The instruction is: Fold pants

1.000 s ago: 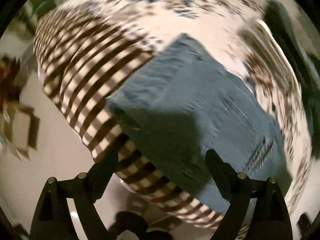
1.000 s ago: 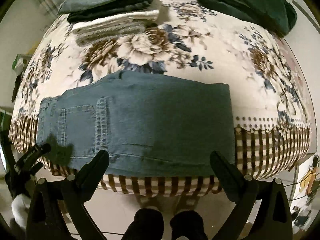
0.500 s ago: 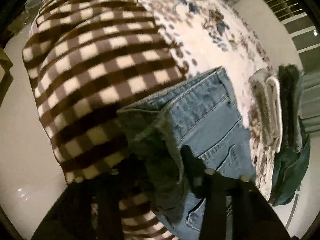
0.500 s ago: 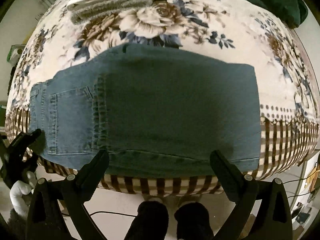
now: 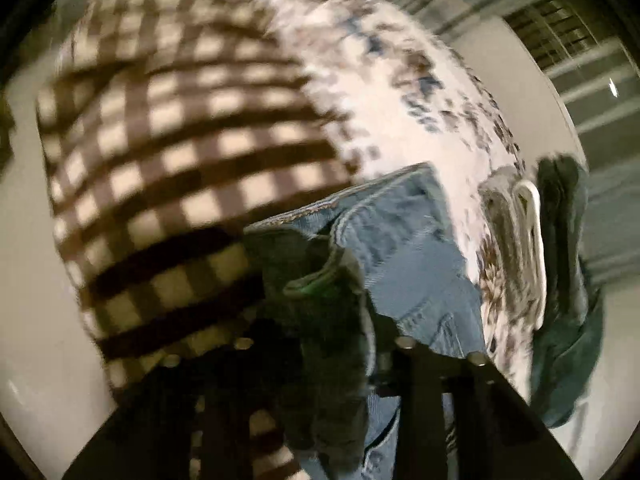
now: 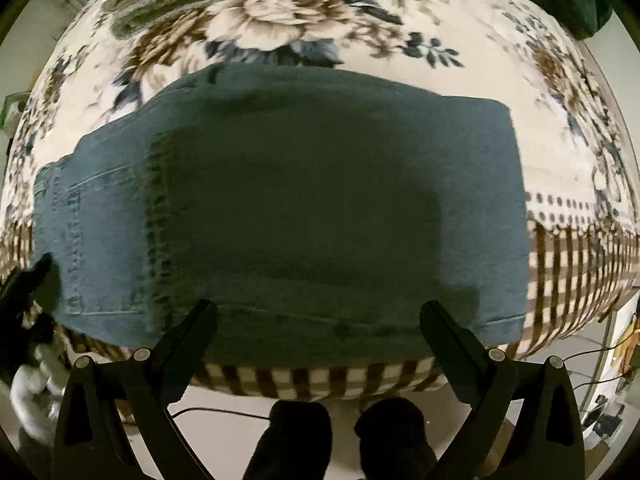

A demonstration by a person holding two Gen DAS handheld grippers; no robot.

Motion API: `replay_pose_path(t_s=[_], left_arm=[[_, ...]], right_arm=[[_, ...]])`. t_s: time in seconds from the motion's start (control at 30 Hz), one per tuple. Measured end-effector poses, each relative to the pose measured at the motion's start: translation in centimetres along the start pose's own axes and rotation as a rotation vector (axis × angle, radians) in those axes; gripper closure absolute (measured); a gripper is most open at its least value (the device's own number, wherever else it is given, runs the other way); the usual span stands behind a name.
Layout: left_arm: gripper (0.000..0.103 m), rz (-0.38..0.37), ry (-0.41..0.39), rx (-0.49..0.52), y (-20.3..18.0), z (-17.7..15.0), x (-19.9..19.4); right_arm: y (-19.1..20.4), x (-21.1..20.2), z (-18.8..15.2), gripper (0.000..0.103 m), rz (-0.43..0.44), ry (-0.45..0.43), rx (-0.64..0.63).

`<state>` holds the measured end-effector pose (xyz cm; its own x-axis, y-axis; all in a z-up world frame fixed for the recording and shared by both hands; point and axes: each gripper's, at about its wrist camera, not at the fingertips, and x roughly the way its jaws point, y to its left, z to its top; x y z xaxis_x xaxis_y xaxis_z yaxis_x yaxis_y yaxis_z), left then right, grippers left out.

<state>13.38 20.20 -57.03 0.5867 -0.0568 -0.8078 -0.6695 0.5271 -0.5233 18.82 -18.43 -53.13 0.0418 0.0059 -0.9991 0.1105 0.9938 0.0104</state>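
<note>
Left gripper has its jaws pinching a bunched fold of the jeans at the waistband end, denim crumpled dark between the fingers. Right gripper hangs with jaws spread wide, empty, above the near edge of the jeans. The jeans lie folded flat on the flowered tablecloth, near its checked border. Beyond them, a stack of folded clothes rests on the table.
</note>
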Motion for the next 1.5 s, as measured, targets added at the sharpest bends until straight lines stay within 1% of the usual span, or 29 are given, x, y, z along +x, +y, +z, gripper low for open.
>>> replay_pose_path(t_s=[0.1, 0.17, 0.23, 0.3, 0.33, 0.4, 0.53, 0.6, 0.63, 0.67, 0.7, 0.73, 0.8, 0.87, 0.97, 1.0, 1.03, 1.07, 1.1, 1.13, 1.17, 1.2, 1.23, 1.27, 1.3, 1.33, 1.4, 1.43, 1.5], left_arm=[[0.085, 0.041, -0.064, 0.122, -3.1, -0.4, -2.7], [0.087, 0.052, -0.117, 0.244, -6.7, -1.3, -5.3], [0.088, 0.057, -0.155, 0.323, -9.2, -2.3, -7.1], [0.088, 0.053, -0.210, 0.420, -12.6, -4.1, -9.6], [0.088, 0.053, -0.225, 0.441, -13.5, -4.8, -10.3], [0.088, 0.053, -0.264, 0.518, -16.7, -7.4, -12.6], [0.088, 0.016, -0.293, 0.613, -21.9, -12.7, -15.2], [0.089, -0.020, -0.278, 0.684, -25.2, -16.8, -15.7], [0.089, -0.032, -0.269, 0.704, -26.3, -18.0, -15.5], [0.089, -0.058, -0.246, 0.739, -27.9, -20.5, -15.2], [0.089, -0.070, -0.234, 0.754, -28.6, -21.9, -14.9], [0.089, -0.088, -0.207, 0.787, -29.9, -24.5, -14.1], [0.089, -0.116, -0.145, 0.819, -31.5, -28.0, -12.1], [0.089, -0.124, -0.071, 0.853, -32.5, -31.4, -9.5], [0.089, -0.103, 0.037, 0.895, -32.7, -35.9, -5.6], [0.089, -0.065, 0.086, 0.916, -32.5, -37.4, -3.8], [0.088, -0.039, 0.113, 0.929, -32.5, -38.5, -3.1], [0.088, 0.005, 0.153, 0.946, -32.2, -39.6, -1.5], [0.086, 0.030, 0.175, 0.963, -32.0, -40.4, -0.8], [0.086, 0.057, 0.195, 0.968, -31.9, -40.6, -0.2], [0.085, 0.066, 0.198, 0.972, -32.0, -40.8, -0.4], [0.081, 0.063, 0.197, 0.979, -32.2, -41.0, -0.9], [0.068, 0.056, 0.206, 0.983, -32.4, -41.1, -1.3], [0.059, 0.034, 0.238, 0.976, -32.8, -40.6, -2.0], [0.033, 0.024, 0.254, 0.969, -33.1, -40.4, -2.8], [0.012, 0.023, 0.264, 0.963, -33.1, -40.2, -3.8], [0.010, 0.009, 0.266, 0.949, -33.3, -39.8, -5.3], [0.010, 0.034, 0.252, 0.945, -33.4, -38.8, -6.1], [0.010, 0.106, 0.230, 0.946, -33.1, -37.4, -5.9]], right_arm=[[-1.1, -0.1, 0.5, 0.001, -0.015, -0.022, -0.006], [-2.1, -0.3, 0.9, 0.001, 0.008, -0.032, -0.002], [-3.2, -0.4, 1.3, 0.001, 0.041, -0.036, 0.004], [-4.4, -0.6, 1.5, 0.001, 0.073, -0.040, -0.001], [-5.1, -0.8, 1.5, 0.001, 0.090, -0.041, -0.006], [-6.8, -1.2, 1.5, 0.001, 0.123, -0.051, -0.014], [-12.0, -1.6, 1.4, 0.001, 0.172, -0.050, 0.002], [-15.8, -1.5, 1.4, 0.001, 0.178, -0.046, 0.033], [-17.6, -1.4, 1.3, 0.001, 0.173, -0.045, 0.050], [-19.9, -1.2, 1.3, 0.001, 0.163, -0.043, 0.072], [-21.9, -0.9, 1.3, 0.001, 0.155, -0.040, 0.092], [-24.1, -0.6, 1.3, 0.001, 0.145, -0.036, 0.115], [-28.4, 0.3, 1.1, 0.001, 0.116, -0.021, 0.164], [-32.7, 1.2, 0.8, 0.001, 0.088, -0.006, 0.215], [-37.8, 2.1, 0.3, 0.001, 0.063, 0.008, 0.281], [-39.0, 2.3, 0.1, 0.001, 0.058, 0.011, 0.297], [-40.5, 2.5, 0.0, 0.001, 0.059, 0.014, 0.319], [-41.4, 2.5, -0.1, 0.001, 0.066, 0.014, 0.332], [-42.2, 2.6, -0.1, 0.001, 0.081, 0.013, 0.346], [-42.9, 2.6, 0.0, 0.001, 0.107, 0.010, 0.357], [-43.4, 2.5, 0.1, 0.001, 0.140, 0.005, 0.363], [-43.9, 2.3, 0.4, 0.001, 0.184, -0.006, 0.367], [-44.1, 2.1, 0.9, 0.001, 0.247, -0.023, 0.371], [-44.4, 2.0, 1.3, 0.001, 0.293, -0.031, 0.371], [-44.6, 1.8, 1.7, 0.001, 0.337, -0.037, 0.369], [-44.3, 1.7, 2.6, 0.001, 0.386, -0.044, 0.364], [-42.7, 1.6, 4.6, 0.001, 0.497, -0.063, 0.341], [-41.6, 1.5, 5.4, 0.001, 0.533, -0.067, 0.327], [-38.9, 1.9, 6.8, 0.001, 0.606, -0.060, 0.285]])
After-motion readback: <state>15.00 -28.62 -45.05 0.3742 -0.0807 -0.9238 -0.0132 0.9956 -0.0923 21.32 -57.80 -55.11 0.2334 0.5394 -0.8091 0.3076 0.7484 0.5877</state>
